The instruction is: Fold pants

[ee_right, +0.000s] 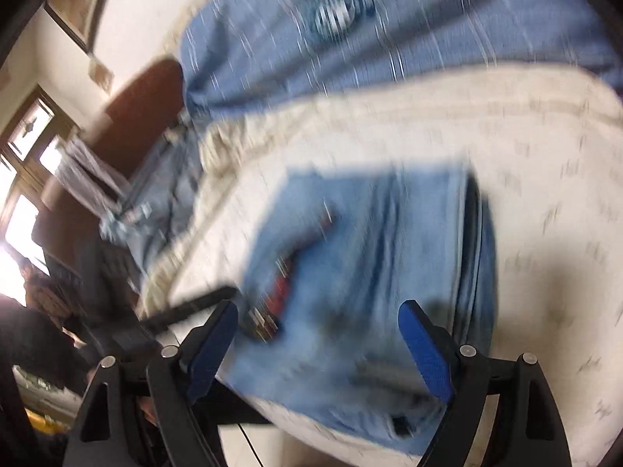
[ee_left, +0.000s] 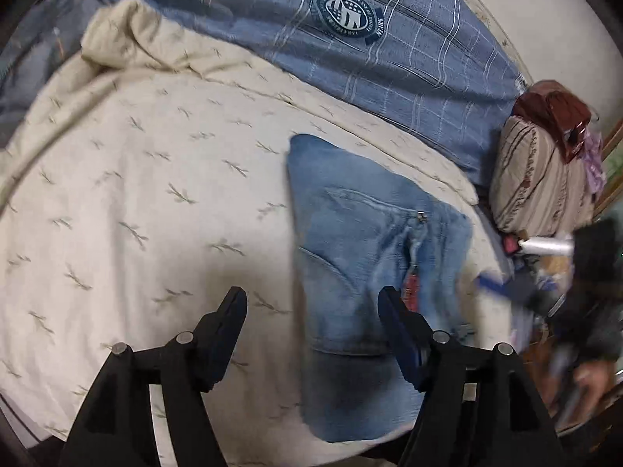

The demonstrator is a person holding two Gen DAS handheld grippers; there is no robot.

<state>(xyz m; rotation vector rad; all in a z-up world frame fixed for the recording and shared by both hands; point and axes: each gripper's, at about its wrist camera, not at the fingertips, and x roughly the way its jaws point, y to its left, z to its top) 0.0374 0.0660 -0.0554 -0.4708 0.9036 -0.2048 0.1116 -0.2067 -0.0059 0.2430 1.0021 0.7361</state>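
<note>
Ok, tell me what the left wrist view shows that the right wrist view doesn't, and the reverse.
Only the left wrist view shows the striped beige pillow with a reddish-brown cloth on top, at the right of the bed, and the jeans' front pocket and button in sharp detail.

Only the right wrist view, which is motion-blurred, shows the window at the left and the stacked folded edge of the jeans.

Both show the folded jeans lying on the cream bedspread, the blue plaid cover with a round emblem behind, and open, empty grippers: left gripper, right gripper.
</note>
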